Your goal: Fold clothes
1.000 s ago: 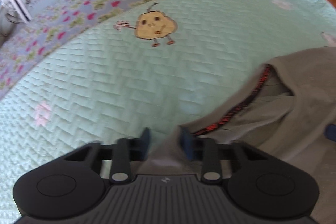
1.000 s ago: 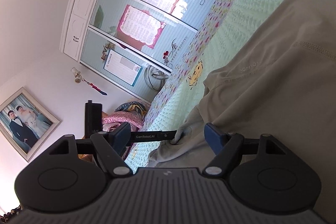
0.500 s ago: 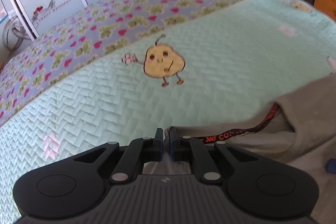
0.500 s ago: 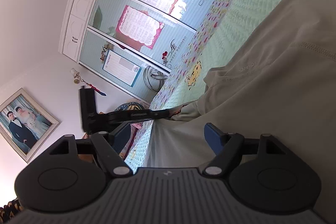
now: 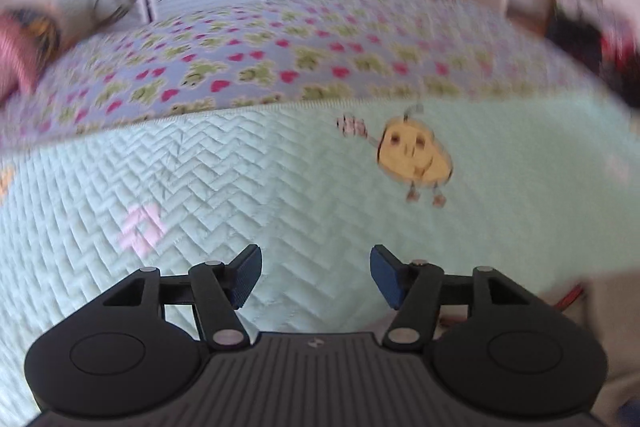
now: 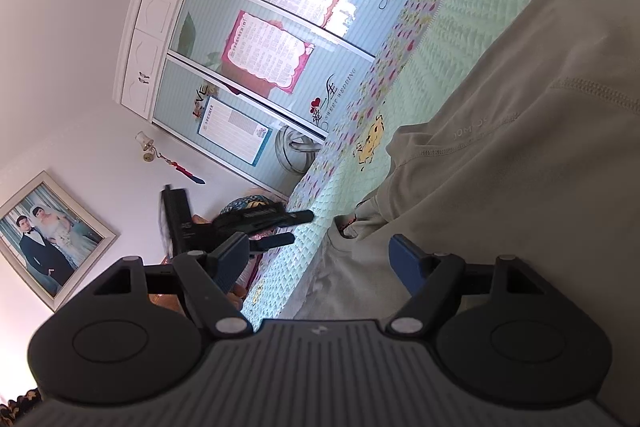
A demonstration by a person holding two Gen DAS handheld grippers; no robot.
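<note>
Khaki garment [image 6: 520, 167] on mint quilt [image 5: 240, 167], L gripper [image 5: 316, 273] jaws just opened, empty

Pale blue sliding wardrobe door [image 6: 280, 75]: black script decal "SWEET WEDDING" [image 6: 340, 93] beside a red heart, and "LOVE" lettering [image 6: 201, 99] lower left. Khaki-grey fabric garment [image 6: 520, 155]: small tone-on-tone print [image 6: 486, 127], upside down, not legible. Pink-bordered posters [image 6: 266, 53]: text too small.
</note>
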